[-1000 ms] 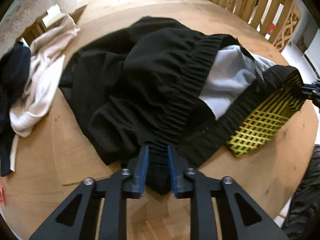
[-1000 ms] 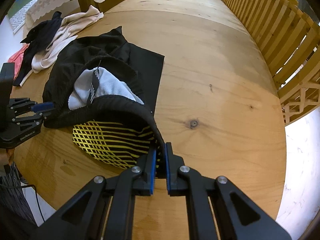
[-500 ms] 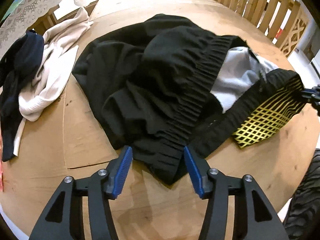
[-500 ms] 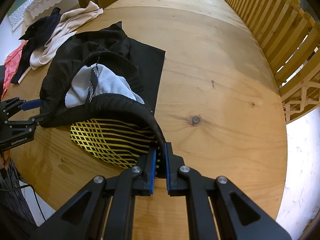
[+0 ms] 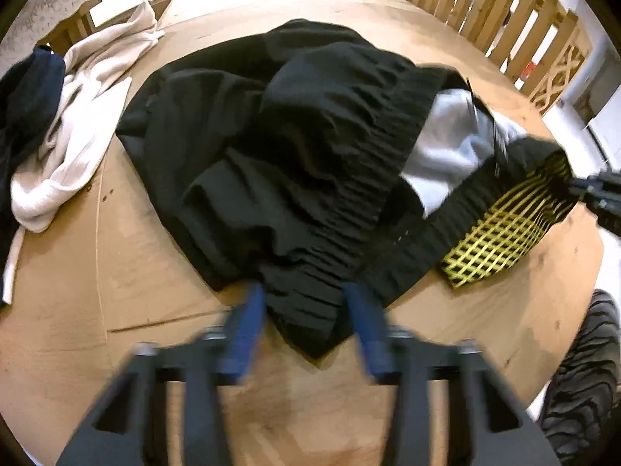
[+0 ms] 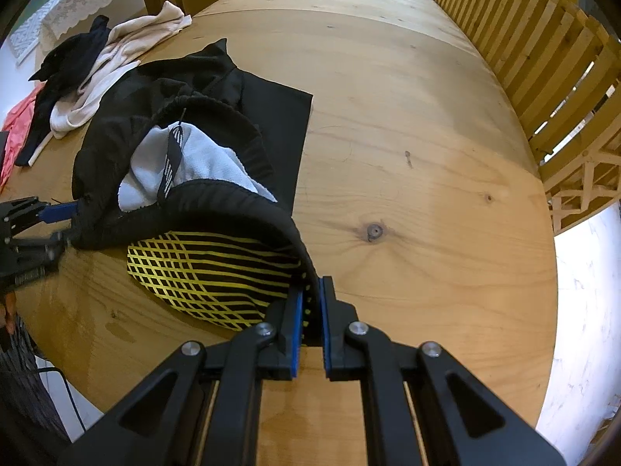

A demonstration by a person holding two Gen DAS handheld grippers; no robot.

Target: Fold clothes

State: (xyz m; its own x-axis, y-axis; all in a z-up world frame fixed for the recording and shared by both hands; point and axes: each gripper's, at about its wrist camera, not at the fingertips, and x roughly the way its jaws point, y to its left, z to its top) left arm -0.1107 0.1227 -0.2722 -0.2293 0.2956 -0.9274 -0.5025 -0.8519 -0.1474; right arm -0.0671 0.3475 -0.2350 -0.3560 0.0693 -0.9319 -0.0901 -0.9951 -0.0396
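Wooden table point(image 6: 427, 155), slatted fence point(image 6: 524, 39) from 1 to 3 o'clock in the right wrist view. Black shorts point(image 5: 291, 147) heaped toward 9 o'clock there, white lining showing, cream garment point(image 5: 77, 116) beyond at 10. Right gripper point(image 6: 309, 310) at 6 o'clock, fingers pressed together on the corner by the yellow-grid panel point(image 6: 202, 272), same as a second ago. Left gripper point(image 5: 306, 322), having let go of the waistband point(image 5: 349, 213) end and spread wide, just now closing again with that end between the fingers point(image 5: 248, 322); too blurred to tell whether pressing yet. Reads as a re-grip for a better hold. Once pinched, probably ready to pull the waistband straight between both grippers before any fold.
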